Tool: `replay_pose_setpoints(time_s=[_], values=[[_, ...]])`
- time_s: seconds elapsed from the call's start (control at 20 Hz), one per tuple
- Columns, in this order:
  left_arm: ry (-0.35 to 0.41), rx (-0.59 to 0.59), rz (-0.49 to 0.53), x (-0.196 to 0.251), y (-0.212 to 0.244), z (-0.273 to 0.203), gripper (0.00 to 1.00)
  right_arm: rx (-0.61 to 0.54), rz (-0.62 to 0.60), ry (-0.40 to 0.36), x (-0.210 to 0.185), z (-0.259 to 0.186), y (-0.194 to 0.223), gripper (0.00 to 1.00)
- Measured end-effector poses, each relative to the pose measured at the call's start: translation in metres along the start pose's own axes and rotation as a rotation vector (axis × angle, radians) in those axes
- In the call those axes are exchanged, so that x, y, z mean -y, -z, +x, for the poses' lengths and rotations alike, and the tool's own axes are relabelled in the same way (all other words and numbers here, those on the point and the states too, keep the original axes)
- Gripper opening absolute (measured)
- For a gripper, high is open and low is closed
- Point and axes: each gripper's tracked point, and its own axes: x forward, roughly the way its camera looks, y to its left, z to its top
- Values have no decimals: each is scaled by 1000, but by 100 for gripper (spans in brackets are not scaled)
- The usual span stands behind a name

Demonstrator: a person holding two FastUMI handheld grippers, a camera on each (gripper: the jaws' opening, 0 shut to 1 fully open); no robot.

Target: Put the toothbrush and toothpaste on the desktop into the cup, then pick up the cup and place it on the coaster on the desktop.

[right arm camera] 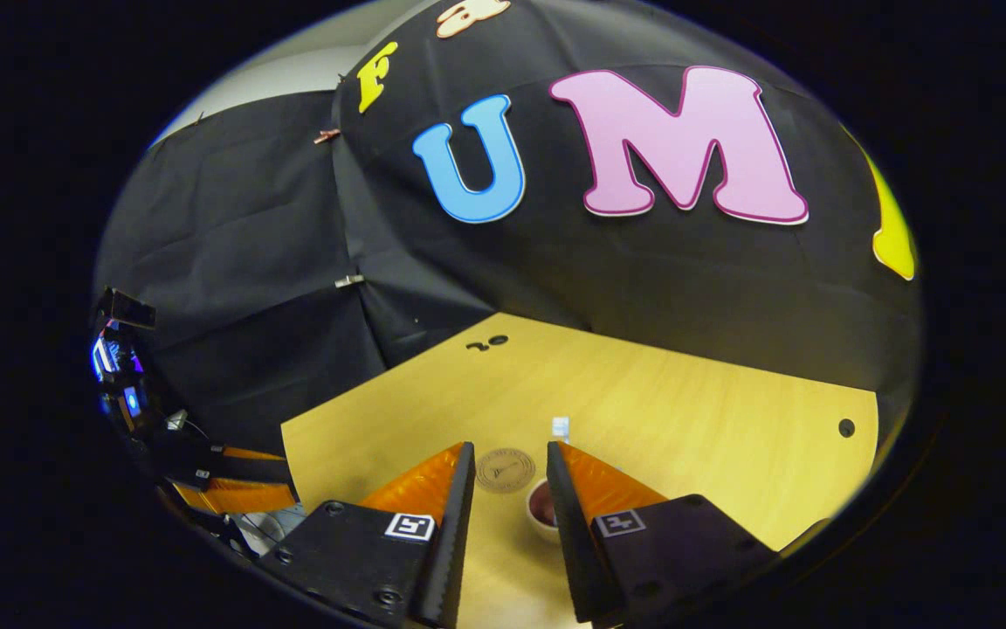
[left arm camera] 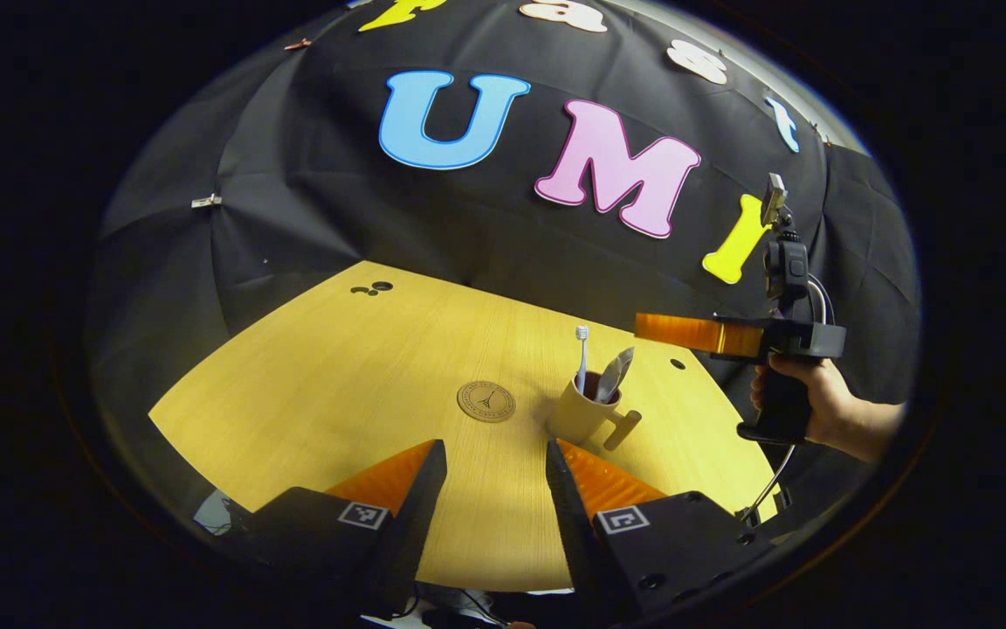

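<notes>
A tan cup [left arm camera: 580,418] with a side handle stands on the wooden table [left arm camera: 320,384], just right of a round brown coaster [left arm camera: 486,401]. A white toothbrush [left arm camera: 582,349] and a silvery toothpaste tube [left arm camera: 615,374] stand upright in the cup. My left gripper [left arm camera: 496,454] is open and empty, low over the table in front of the coaster and cup. A hand [left arm camera: 817,406] holds my right gripper [left arm camera: 686,334] above and right of the cup. In the right gripper view, that gripper [right arm camera: 509,454] is open, with the cup's rim [right arm camera: 540,511] low between its fingers, the brush head [right arm camera: 561,428] and the coaster [right arm camera: 505,469] beyond.
Small dark holes mark the table at the far left [left arm camera: 372,288] and near the right edge [right arm camera: 846,428]. Black cloth walls close the booth behind the table. The left gripper's body [right arm camera: 232,494] shows at the left of the right gripper view.
</notes>
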Motion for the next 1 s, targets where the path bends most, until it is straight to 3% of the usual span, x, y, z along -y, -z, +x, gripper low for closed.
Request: replay_pose_setpoints(time_s=[0.15, 0.6, 1.0], values=[[-3, 9, 6, -6, -7, -10, 72, -101, 18, 30, 6, -9, 21, 60], [-41, 13, -32, -35, -6, -35, 72, -443, -10, 141, 39, -11, 103, 60], [-104, 9, -79, -58, 6, -48, 72, -598, -14, 166, 58, 24, 148, 60]])
